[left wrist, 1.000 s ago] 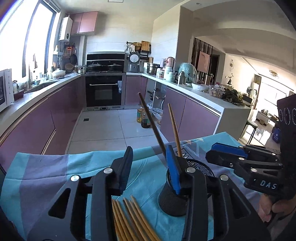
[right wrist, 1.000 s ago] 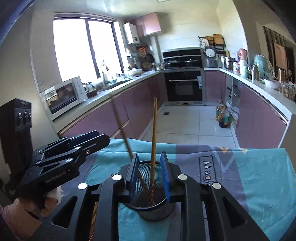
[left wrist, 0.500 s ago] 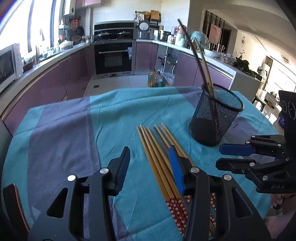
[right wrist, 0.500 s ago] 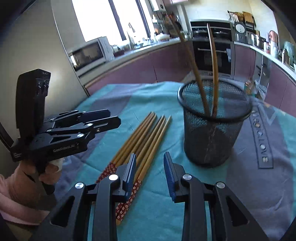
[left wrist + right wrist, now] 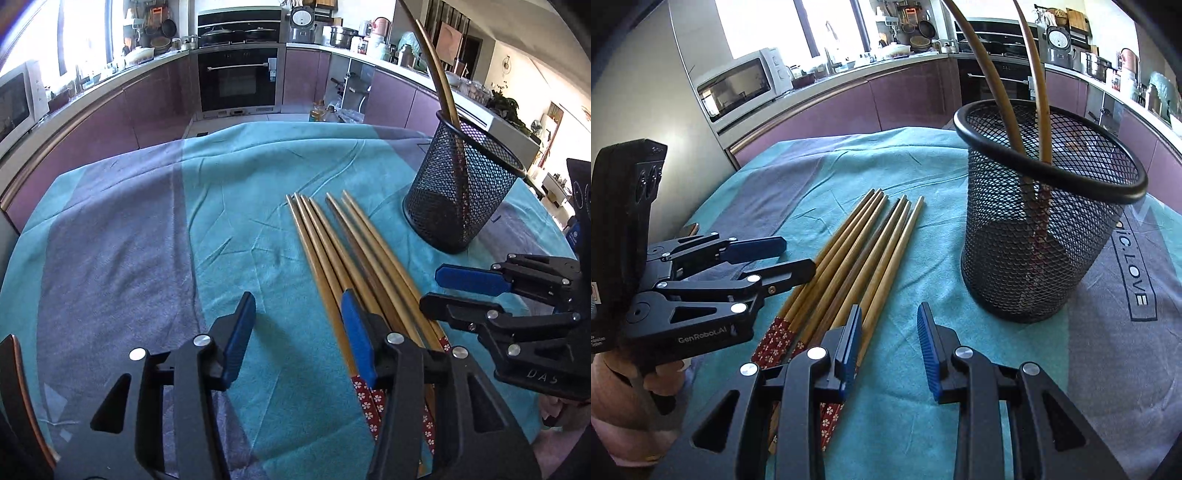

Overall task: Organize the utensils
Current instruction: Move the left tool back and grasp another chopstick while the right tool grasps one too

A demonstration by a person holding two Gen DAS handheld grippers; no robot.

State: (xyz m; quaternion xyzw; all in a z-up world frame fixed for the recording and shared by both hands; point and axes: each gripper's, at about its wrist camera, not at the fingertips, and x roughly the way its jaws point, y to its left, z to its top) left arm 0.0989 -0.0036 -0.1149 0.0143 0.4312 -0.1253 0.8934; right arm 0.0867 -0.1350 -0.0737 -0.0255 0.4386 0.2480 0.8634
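On the teal cloth (image 5: pixel 240 192): loose chopsticks (image 5: pixel 332 240) beside a mesh holder (image 5: pixel 1045 221).
Patterned chopstick ends are partly hidden under both tools. The left gripper (image 5: pixel 297 325) is held wide and empty; the right gripper (image 5: pixel 888 339) is held moderately open and empty. Two chopsticks (image 5: pixel 1039 96) are stood in the holder.

Ahead of our jaws, a teal tablecloth (image 5: pixel 258 177) covers the table. Beyond it we see a built-in oven (image 5: pixel 238 79); a microwave (image 5: pixel 738 86) sits far left.
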